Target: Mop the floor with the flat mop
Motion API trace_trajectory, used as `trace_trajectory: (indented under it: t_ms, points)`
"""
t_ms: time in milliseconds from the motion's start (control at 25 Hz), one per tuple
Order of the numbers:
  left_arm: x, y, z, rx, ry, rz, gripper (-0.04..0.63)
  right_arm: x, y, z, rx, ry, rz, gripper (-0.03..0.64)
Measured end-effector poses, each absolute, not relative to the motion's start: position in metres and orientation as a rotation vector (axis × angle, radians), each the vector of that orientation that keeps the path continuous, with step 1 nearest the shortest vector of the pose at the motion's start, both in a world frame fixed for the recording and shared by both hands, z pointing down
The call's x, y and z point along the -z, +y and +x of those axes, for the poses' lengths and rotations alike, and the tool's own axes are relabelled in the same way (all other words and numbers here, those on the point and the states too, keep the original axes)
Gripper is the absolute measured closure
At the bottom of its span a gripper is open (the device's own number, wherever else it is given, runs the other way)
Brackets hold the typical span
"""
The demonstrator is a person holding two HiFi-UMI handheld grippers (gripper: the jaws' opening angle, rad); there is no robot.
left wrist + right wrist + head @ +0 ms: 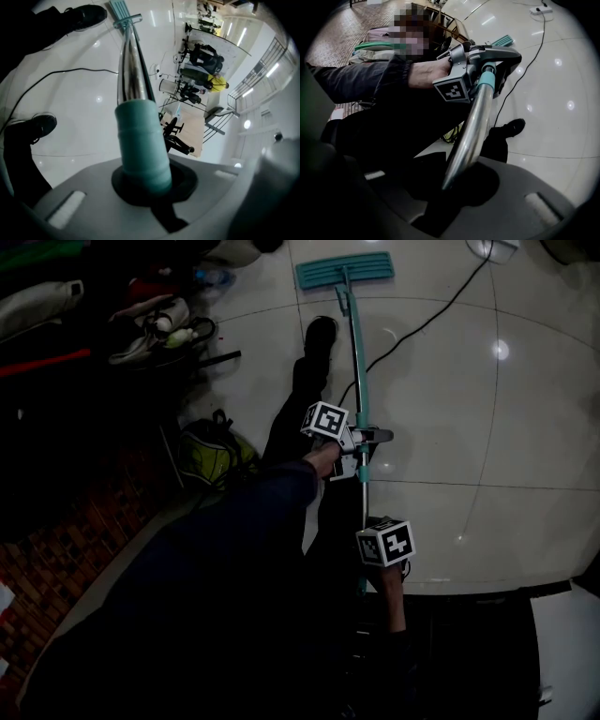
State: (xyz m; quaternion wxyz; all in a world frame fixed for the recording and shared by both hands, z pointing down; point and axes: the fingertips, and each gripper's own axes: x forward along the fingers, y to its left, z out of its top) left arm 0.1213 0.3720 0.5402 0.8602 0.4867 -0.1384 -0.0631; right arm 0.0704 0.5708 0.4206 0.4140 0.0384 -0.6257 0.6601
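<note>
Clamping left gripper (146, 183) and right gripper (459, 187) jaws tight round the mop pole (357, 362), pressing the mop head (344, 270) flat on the floor (469, 409) ahead; seemingly mopping mid-stroke, likely leaving most floor undone.

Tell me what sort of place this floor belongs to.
Probably a large indoor hall or lobby: glossy pale floor tiles, what looks like a railed stairway, and bags heaped along the edge.

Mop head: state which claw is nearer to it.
Left. The left claw grips the handle closer to the mop head; the right claw grips it farther back.
</note>
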Motion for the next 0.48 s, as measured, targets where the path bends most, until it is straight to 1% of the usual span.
trace_trajectory:
  t_ms: [240,480]
  points:
    - [-0.542,0.336,0.113,0.141,-0.284,1.016,0.589,-0.423,0.534,0.058,-1.690,-1.579,0.113,0.529]
    - [-0.552,0.254,0.083,0.149,-0.291,1.005,0.591,-0.425,0.447,0.023,-1.711,-1.592,0.101,0.529]
